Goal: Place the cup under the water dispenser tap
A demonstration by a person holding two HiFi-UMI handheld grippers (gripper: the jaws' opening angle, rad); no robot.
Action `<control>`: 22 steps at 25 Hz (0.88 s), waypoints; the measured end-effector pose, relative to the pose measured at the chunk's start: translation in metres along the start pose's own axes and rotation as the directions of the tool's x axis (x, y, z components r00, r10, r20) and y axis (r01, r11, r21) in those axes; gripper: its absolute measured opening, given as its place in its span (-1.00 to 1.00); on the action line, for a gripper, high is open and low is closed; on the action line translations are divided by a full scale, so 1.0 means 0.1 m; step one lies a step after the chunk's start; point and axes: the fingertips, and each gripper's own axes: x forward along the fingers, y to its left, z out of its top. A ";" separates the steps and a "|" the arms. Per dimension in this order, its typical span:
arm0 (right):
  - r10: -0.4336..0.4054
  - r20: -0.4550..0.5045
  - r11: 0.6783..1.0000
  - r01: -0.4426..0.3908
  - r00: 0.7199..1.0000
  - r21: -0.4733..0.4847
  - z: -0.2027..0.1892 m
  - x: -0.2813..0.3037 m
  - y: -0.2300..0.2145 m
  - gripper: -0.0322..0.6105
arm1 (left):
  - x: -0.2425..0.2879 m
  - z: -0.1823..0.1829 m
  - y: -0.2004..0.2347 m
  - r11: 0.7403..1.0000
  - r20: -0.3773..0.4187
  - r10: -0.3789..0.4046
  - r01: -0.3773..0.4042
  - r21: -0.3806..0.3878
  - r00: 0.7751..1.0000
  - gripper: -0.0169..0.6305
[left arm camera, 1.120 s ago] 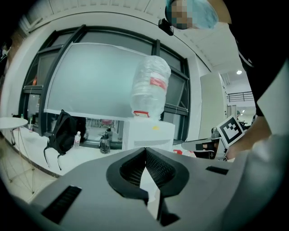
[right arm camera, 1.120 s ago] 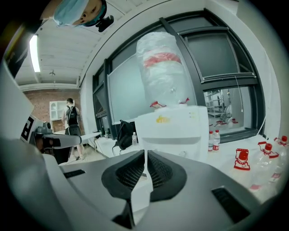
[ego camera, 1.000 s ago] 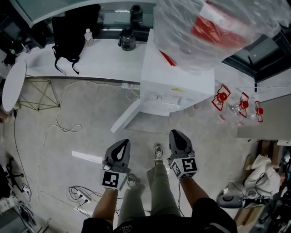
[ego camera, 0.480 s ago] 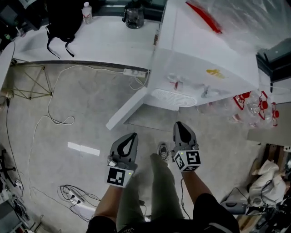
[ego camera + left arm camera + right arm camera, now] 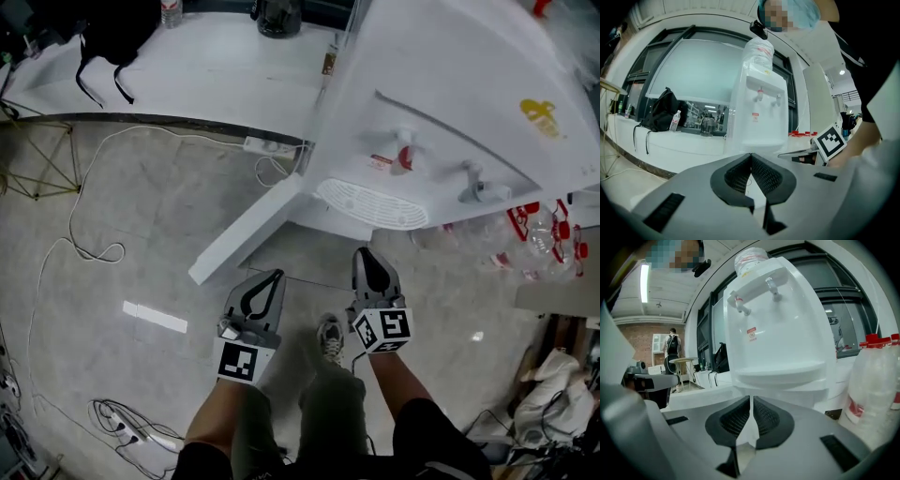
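**No cup in sight; both grippers clenched and empty before the dispenser**

The cup shows in no view, so where it sits cannot be told, and neither gripper carries it. Its target is plain. The water dispenser [image 5: 441,84] fills the upper right of the head view, with a red tap [image 5: 404,156] and a grey tap [image 5: 473,181] above the oval drip tray [image 5: 373,204]. A drinking cup is probably light, easy to tip, and crushable if thin-walled. A gentle pinch across the side wall, just below the rim, would likely suit it.

The left gripper [image 5: 273,278] and right gripper [image 5: 367,255] sit low in the centre of the frame, above the floor [image 5: 122,206]. Both are clenched on nothing and point toward the tray. Red-capped bottles [image 5: 539,225] stand at the right edge, and a white tabletop [image 5: 216,75] runs across the upper left.
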 end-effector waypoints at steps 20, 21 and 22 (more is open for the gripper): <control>-0.031 0.006 0.998 0.031 0.999 -0.062 -1.27 0.80 -0.40 -0.75 | 0.07 -1.16 -0.06 0.975 -0.031 -0.101 0.106 0.196 0.994 -0.89; -0.034 0.003 0.997 0.035 0.999 -0.063 -1.31 0.84 -0.42 -0.75 | 0.06 -1.19 -0.05 0.985 -0.023 -0.083 0.085 0.151 0.996 -0.89; -0.037 -0.002 0.997 0.037 0.999 -0.064 -1.36 0.89 -0.44 -0.74 | 0.04 -1.22 -0.04 0.992 -0.015 -0.063 0.064 0.106 0.998 -0.89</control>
